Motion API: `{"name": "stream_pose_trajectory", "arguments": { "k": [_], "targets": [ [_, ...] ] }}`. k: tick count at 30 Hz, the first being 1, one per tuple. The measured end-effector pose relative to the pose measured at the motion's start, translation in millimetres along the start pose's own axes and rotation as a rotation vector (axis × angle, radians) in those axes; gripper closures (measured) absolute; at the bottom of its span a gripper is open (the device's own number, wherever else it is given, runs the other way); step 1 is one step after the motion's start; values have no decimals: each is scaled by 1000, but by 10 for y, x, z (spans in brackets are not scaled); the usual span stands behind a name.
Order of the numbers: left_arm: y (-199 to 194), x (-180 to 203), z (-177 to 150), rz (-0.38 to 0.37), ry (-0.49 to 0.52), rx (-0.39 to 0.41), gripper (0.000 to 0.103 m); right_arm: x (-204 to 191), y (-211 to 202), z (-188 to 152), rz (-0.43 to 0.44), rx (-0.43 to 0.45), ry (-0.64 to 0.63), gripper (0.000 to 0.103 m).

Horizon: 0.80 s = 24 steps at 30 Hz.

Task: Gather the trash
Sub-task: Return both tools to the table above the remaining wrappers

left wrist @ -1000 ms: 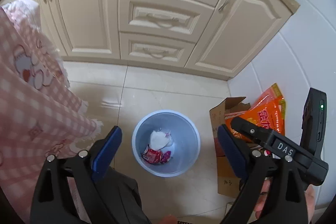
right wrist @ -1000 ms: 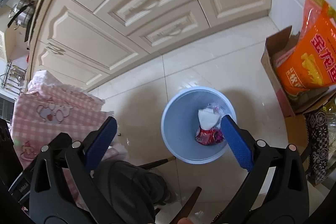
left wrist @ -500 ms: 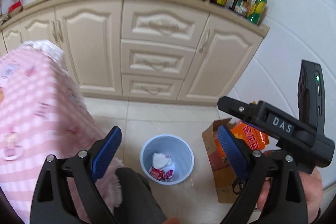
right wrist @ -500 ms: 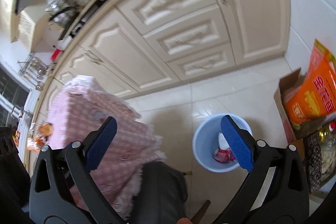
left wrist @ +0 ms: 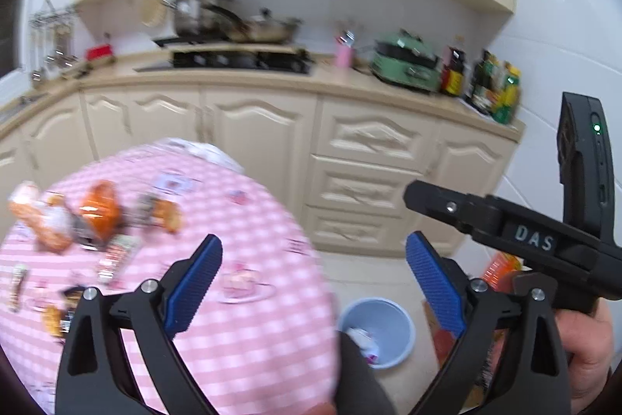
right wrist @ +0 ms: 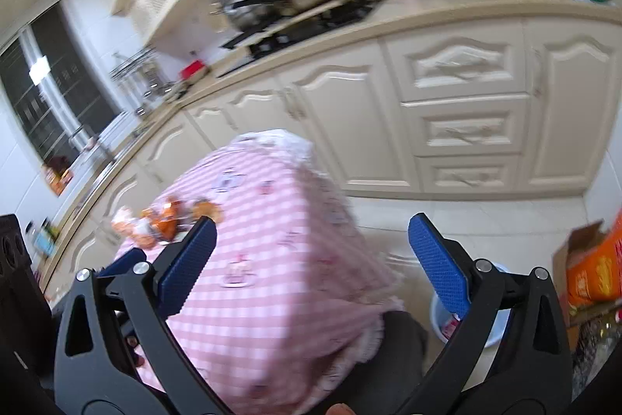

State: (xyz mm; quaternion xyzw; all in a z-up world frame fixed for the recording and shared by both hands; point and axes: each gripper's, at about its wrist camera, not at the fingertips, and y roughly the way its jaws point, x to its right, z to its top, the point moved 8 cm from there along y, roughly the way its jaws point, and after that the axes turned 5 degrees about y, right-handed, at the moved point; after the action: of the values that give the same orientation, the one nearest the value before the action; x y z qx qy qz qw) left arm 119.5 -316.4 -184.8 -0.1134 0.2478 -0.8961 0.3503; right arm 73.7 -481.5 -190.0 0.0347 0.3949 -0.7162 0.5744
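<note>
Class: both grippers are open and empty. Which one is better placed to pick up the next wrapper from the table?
Probably left. The left gripper sits nearer the wrappers; the right gripper views them farther away.

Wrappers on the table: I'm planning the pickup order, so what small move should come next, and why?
Probably swing the left gripper left and down toward the wrappers on the pink table. Both grippers are open and hold nothing, the bin on the floor already has trash in it, and several wrappers lie on the cloth, left of the left fingers.
</note>
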Motion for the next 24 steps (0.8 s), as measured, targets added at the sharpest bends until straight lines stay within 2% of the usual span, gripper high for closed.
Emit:
{"name": "stream_pose_trajectory", "arguments": {
  "k": [5,14,22,24],
  "targets": [
    [-313,-459,-8,91,-15,38,9,-538,29,-88,50,-6,-74,6],
    [-787,-1314,-281,252,-47,62,9,-1336,175,-342,112,-40,-194,6],
    [-870,-2161,-769,393,-123,-3,9,-1825,574,-858,142,-145,-294,6],
    [-796,-2373,-925,426,-132,-49,9,-1898,682,-975,142,-171,-305,6]
  ]
}}
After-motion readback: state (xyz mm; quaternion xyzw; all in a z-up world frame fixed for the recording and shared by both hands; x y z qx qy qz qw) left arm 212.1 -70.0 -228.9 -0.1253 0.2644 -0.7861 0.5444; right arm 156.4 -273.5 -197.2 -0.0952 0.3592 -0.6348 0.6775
